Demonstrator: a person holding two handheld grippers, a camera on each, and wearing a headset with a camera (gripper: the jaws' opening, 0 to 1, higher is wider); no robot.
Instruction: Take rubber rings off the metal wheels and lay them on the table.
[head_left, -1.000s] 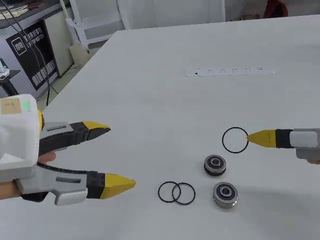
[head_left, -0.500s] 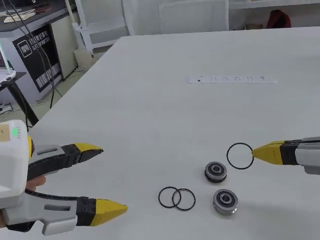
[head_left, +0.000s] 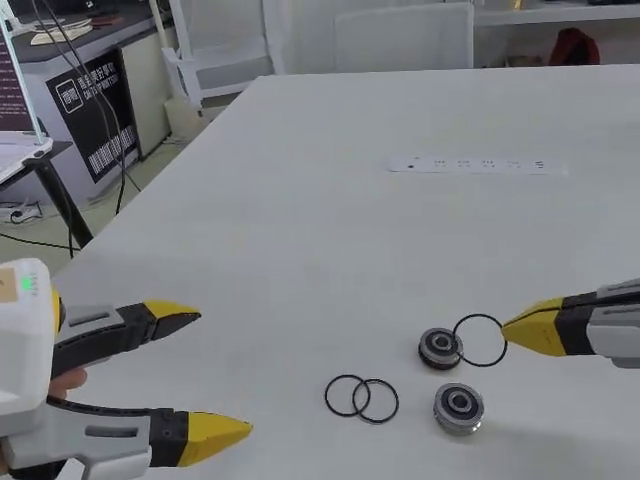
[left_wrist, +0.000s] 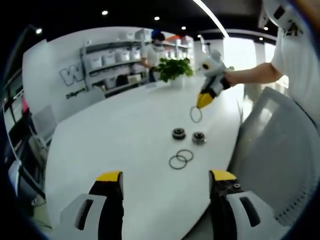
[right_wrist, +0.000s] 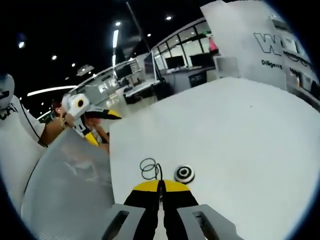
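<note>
Pinching a thin black ring (head_left: 480, 340) by one spot on its edge with the right tool (head_left: 512, 328) clamped tight, so that the hoop hangs straight off the tips, just beside the nearer wheel (head_left: 440, 347). Looks almost weightless, soft and springy, hence likely to flop, twist or cling to the tips on release; best taken on the cord itself at a single spot, as now, then lowered flat onto the tabletop (head_left: 330, 230) before easing off. Could well slip from smooth tips under a light squeeze. Would judge the wheels heavy, hard and apt to roll, better steadied at the rim. From the head view: left tool (head_left: 222, 375) spread wide and holding nothing, well apart from the right one, with two more rings (head_left: 361, 398) lying overlapped between the two tools and a second wheel (head_left: 459, 408) near the right tips. From the left gripper view: the hoop seen full and round under the far tool, lifted clear of the tabletop, which the head view leaves unsure. From the right gripper view: that same hoop reduced to a thin line rising from the shut tips, one wheel just ahead, the overlapped pair slightly to the side.
</note>
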